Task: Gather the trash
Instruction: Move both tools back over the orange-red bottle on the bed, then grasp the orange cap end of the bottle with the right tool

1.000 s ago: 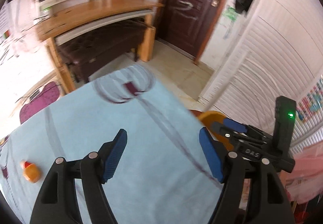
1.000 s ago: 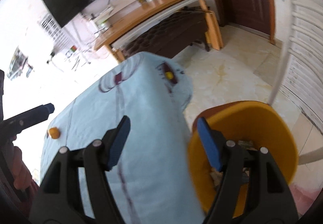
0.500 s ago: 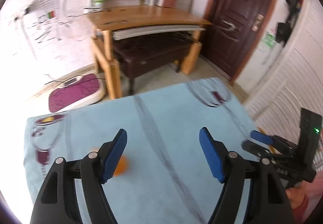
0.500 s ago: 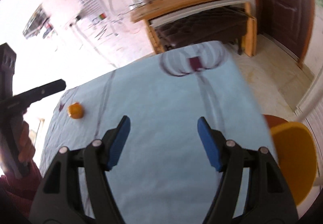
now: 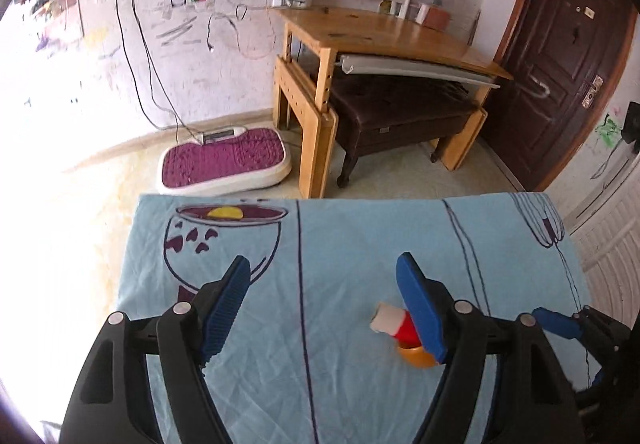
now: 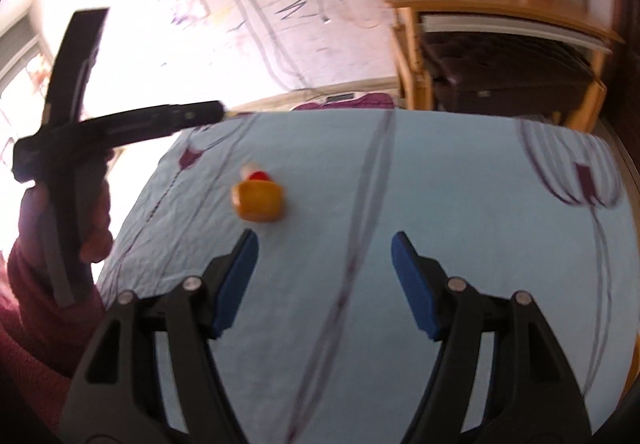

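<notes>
Between both sets of fingers, nothing: left gripper (image 5: 322,310) and right gripper (image 6: 323,282) spread. Small orange bottle (image 6: 258,200) lies uncollected on the desk (image 6: 460,212), beside the left gripper's right finger.

One small orange bottle (image 5: 414,354) with a red-and-white top lies by the left gripper's (image 5: 324,304) right finger. Two grippers show, the right gripper (image 6: 324,276) empty. Ahead: one blue tablecloth (image 5: 340,244), one wooden desk (image 5: 384,36), one purple mat (image 5: 224,162), probably one door (image 5: 556,64).
</notes>
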`<state>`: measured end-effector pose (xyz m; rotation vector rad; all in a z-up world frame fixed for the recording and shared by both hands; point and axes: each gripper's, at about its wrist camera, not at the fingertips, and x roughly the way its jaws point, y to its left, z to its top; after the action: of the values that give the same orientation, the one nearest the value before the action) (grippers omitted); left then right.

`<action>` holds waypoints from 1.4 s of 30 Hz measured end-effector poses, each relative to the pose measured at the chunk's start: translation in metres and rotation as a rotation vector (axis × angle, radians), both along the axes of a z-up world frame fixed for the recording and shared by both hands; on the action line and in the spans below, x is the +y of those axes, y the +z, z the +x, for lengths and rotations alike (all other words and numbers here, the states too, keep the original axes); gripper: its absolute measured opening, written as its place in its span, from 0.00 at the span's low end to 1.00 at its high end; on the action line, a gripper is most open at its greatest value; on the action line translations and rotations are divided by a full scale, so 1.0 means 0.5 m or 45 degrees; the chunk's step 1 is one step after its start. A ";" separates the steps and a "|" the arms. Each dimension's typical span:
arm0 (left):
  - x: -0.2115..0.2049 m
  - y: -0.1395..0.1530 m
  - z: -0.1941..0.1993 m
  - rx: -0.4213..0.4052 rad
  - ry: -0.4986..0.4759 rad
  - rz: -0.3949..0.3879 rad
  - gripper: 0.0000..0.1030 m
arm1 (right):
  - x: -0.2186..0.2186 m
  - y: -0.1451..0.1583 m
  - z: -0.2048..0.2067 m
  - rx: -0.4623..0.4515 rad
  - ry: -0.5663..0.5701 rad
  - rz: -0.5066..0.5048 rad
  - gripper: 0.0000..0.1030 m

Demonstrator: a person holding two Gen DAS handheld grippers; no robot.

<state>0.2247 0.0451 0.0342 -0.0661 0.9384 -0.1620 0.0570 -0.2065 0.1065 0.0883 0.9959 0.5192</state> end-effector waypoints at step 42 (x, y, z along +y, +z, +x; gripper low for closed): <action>-0.070 -0.083 0.008 0.068 -0.192 -0.026 0.72 | 0.054 -0.029 0.005 0.016 0.059 -0.149 0.39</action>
<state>0.2285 0.0103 -0.0075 -0.0188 0.9956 -0.3109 0.0595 -0.1795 0.0919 -0.0358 1.0405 0.5021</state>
